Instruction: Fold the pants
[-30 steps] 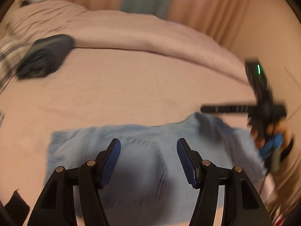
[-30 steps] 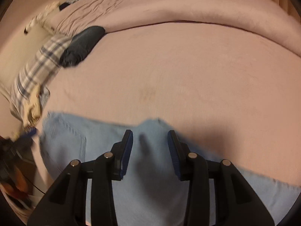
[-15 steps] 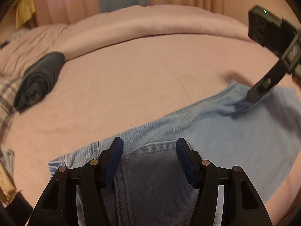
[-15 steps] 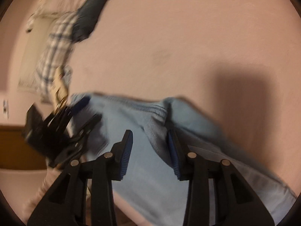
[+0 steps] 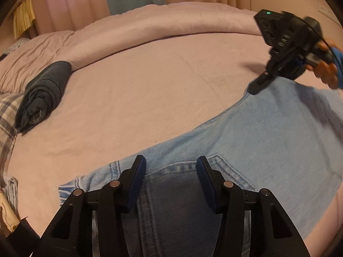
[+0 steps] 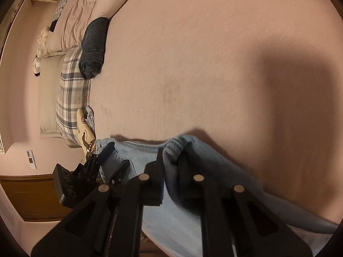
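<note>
Light blue jeans [image 5: 268, 145] lie flat on the pink bed, waistband and back pocket toward the near left. My left gripper [image 5: 170, 171] is open and hovers just above the back pocket, holding nothing. My right gripper [image 6: 171, 160] is shut on the jeans' far edge [image 6: 178, 147] and lifts a bunched fold of denim off the bed. In the left wrist view the right gripper [image 5: 255, 88] sits at the far right corner of the jeans. In the right wrist view the left gripper [image 6: 113, 158] shows at the lower left.
A rolled dark garment [image 5: 42, 94] lies at the back left of the bed [image 5: 150, 81], also in the right wrist view [image 6: 94, 47]. A plaid pillow [image 6: 70, 98] is beside it. A folded pink duvet [image 5: 150, 27] runs along the back. Curtains hang behind.
My right gripper has closed from open onto the jeans' edge and gathered it up. My left gripper stayed open over the pocket; the jeans now lie spread wider.
</note>
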### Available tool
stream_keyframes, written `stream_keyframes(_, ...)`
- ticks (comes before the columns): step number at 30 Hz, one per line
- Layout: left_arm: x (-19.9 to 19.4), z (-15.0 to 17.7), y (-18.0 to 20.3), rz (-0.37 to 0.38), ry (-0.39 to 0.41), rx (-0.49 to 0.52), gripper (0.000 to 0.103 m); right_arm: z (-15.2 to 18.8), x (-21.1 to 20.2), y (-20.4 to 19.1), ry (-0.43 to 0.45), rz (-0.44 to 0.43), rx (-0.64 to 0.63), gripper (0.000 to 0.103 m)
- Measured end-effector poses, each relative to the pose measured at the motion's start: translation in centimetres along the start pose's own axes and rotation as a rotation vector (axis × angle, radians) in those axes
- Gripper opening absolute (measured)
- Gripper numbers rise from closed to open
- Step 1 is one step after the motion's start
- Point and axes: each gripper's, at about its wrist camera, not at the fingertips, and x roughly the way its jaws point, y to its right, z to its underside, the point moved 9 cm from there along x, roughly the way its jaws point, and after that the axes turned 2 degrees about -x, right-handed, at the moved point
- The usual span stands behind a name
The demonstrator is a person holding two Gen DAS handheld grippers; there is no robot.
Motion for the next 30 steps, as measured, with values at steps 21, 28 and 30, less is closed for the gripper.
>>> stream_keyframes(21, -1.6, -8.1, 16.0, 0.384, 0.022, 0.074, 0.051, 6.8, -12.7, 5.4, 0.287, 0.405, -0.285, 0.023)
stream_keyframes(28, 5.9, -9.1, 19.4, 0.317, -0.087, 0.003, 0.051, 5.5, -10.7, 11.9, 0.266, 0.436, -0.22, 0.0)
stream_keyframes(30, 6.2, -9.7, 18.5, 0.271, -0.08, -0.032, 0.051, 4.8, -12.0, 13.1, 0.33, 0.37, -0.148, 0.0)
